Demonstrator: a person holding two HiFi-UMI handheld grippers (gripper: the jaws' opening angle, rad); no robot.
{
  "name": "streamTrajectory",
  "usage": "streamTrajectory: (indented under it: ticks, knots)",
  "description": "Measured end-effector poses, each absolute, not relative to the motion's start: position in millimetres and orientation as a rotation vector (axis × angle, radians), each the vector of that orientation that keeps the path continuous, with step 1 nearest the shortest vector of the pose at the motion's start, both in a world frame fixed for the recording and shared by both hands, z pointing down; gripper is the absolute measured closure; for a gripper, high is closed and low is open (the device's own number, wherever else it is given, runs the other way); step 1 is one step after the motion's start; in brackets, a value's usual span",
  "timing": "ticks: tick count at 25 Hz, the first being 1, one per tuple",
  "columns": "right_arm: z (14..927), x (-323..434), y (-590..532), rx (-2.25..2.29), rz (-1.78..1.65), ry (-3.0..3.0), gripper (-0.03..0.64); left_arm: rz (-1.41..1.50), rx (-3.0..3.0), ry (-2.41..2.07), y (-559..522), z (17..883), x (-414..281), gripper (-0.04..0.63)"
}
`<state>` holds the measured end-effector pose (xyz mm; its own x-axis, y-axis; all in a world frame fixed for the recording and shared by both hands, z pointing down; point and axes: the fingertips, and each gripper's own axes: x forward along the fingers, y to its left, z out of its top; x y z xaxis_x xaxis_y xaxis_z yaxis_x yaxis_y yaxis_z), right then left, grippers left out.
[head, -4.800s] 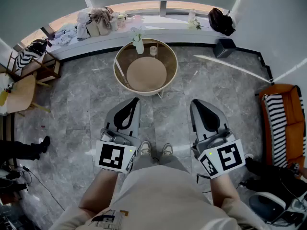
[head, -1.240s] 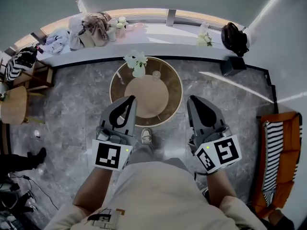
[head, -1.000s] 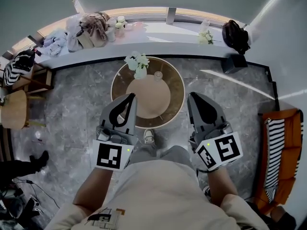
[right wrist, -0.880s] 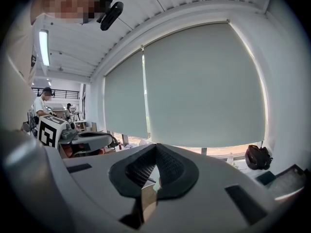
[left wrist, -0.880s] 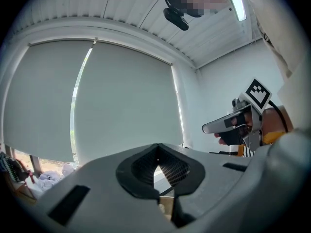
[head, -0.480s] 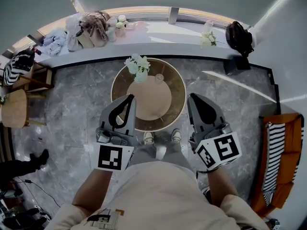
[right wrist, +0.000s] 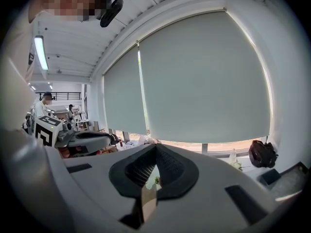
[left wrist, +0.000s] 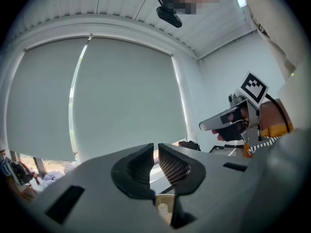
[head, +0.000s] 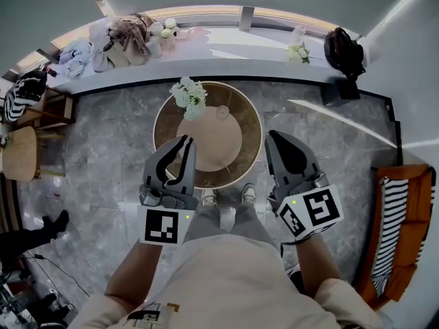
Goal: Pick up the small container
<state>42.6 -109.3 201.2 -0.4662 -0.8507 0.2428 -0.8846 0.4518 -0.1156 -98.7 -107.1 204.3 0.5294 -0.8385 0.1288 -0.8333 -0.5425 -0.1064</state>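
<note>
Jaws pressed together, empty, on left gripper [head: 186, 141] and right gripper [head: 270, 136]; small container [head: 222, 112] on round tabletop [head: 251, 125] looks light, stiff, maybe slippery, pinch across its sides.

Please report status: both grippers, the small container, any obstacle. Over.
Left gripper shut, empty. Right gripper shut, empty. Small container on round table, untouched. Flower vase just left of it.

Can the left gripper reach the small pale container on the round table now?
Probably yes: bare tabletop lies between left gripper and small pale container; white flower vase stands aside. Jaws shut, so open first.
</note>
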Motion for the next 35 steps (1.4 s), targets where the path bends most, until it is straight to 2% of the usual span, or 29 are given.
streamTrajectory:
  ticks: [4, 14, 26, 35]
  knots:
    - [216, 46, -123, 1.507, 0.352, -2.551, 0.612, -0.263, -2.73, 1.471, -119, 220, -82, 0.518]
    - [252, 60, -172, 1.49, 0.341, -2.605, 0.612, -0.234, -2.769, 1.461, -156, 264, -40, 0.429]
    - [343, 67, -230, 1.446, 0.299, -2.581, 0.612, -0.342, -2.787, 1.413, -213, 375, -14, 0.383]
    - [437, 77, -262, 1.456, 0.365, -2.541, 0.612, -0.422, -2.813, 1.444, -248, 490, -4, 0.342]
